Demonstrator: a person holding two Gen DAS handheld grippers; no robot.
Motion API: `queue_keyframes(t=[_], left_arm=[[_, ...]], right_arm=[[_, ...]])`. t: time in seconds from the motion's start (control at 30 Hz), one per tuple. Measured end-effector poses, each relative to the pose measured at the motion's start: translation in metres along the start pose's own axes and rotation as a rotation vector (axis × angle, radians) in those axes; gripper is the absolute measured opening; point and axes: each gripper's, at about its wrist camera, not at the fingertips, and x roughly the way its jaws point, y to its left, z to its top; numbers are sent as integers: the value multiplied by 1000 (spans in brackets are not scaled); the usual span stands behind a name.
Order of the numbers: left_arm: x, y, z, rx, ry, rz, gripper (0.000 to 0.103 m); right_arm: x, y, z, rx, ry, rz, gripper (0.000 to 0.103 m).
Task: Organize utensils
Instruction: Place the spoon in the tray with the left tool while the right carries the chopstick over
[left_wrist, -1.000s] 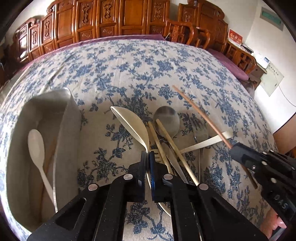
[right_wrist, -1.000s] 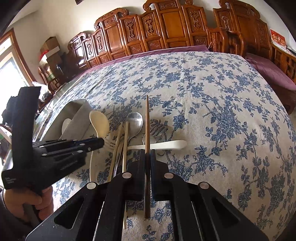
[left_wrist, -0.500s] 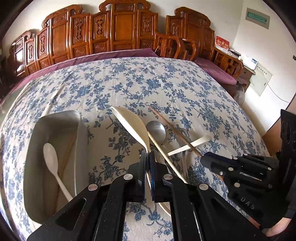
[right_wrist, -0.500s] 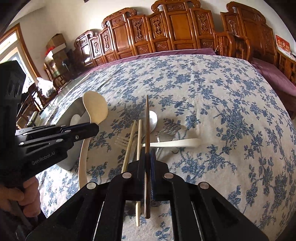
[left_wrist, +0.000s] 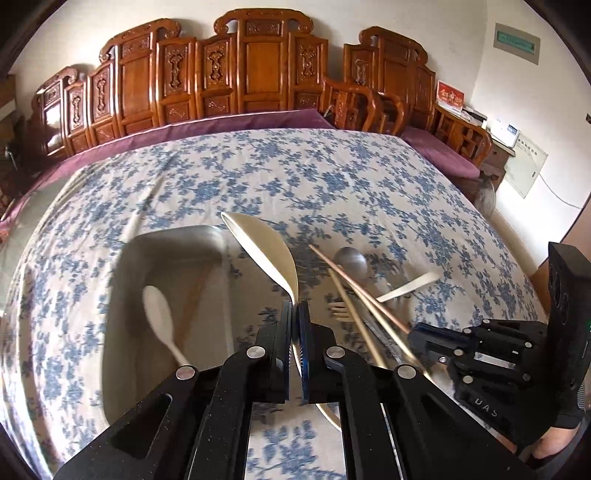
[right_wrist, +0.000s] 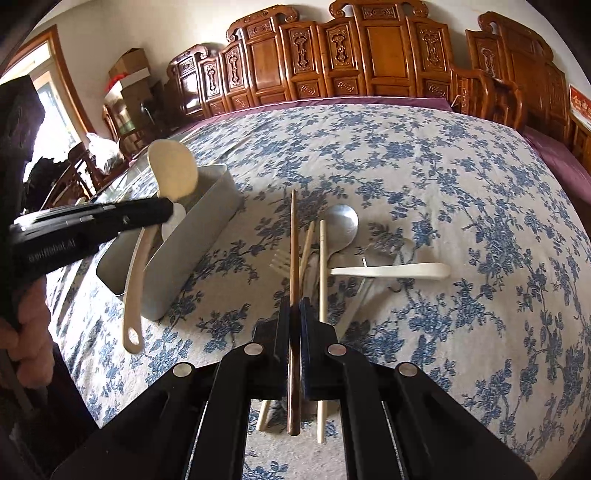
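Clamping cream ladle (left_wrist: 264, 247) and brown chopstick (right_wrist: 293, 236) above tablecloth (right_wrist: 424, 177)

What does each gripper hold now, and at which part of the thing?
The left gripper holds the cream rice paddle by its handle, just behind the blade. The right gripper holds a dark brown chopstick nearer its lower end.

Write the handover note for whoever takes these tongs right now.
Left tongs: shut on the large cream spoon, beside the metal tray.
Right tongs: shut on a dark chopstick, above the pile.
Done: small white spoon and a stick already lie in the tray.
Left: tray both held items, then the pale chopsticks, metal spoon, forks, white spoon.
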Motion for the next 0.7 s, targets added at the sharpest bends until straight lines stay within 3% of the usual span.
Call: queue_keyframes(t=[0.4,0.7], left_arm=[[-7,55,7,-15,2,47,3],[15,87,6,3,43,70,3]], right_arm=[[-8,20,10,-23,-51,18,6],[-8,40,16,-51,-58,29,6]])
